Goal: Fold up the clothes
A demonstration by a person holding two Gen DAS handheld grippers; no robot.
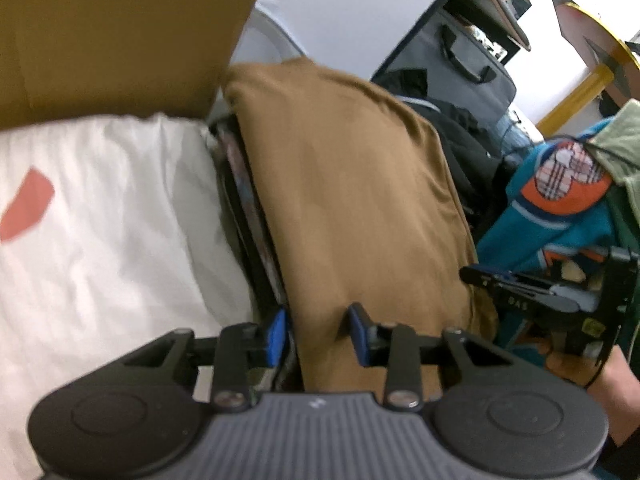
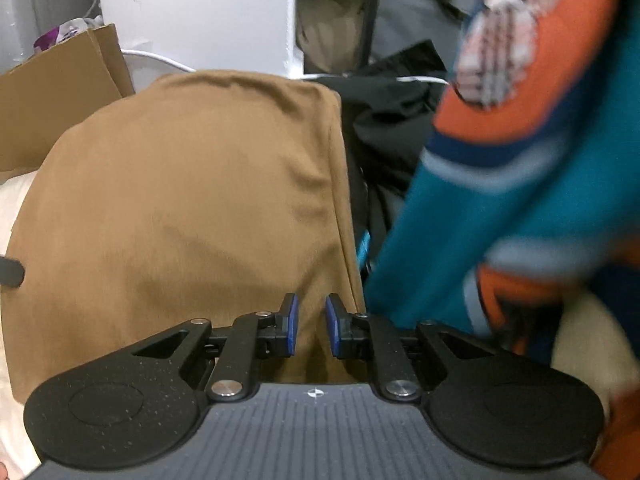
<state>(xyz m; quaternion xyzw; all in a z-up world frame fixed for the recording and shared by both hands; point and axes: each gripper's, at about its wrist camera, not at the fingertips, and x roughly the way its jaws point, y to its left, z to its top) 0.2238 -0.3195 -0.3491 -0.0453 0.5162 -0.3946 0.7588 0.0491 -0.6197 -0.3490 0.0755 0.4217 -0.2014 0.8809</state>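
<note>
The left claw [image 1: 318,330] stands part-spread astride the near edge of the tan garment [image 1: 348,184]; the right claw [image 2: 311,326] stands narrowly parted over the same hem, probably ready to lift it for folding. A teal jersey [image 2: 500,184] lies at three o'clock, white bedding [image 1: 112,216] at nine, a cardboard box [image 1: 120,36] at eleven.

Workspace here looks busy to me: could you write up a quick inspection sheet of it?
Surface: white bedding, wrinkled.
Job's things: folded tan garment; teal and orange jersey beside it.
Clutter: dark clothes, cardboard box.
Grippers: left gripper open around the tan garment's near edge; right gripper narrowly apart over the same edge, grip unclear.
Cables: white cord.
Surroundings: grey bag, white wall.
</note>
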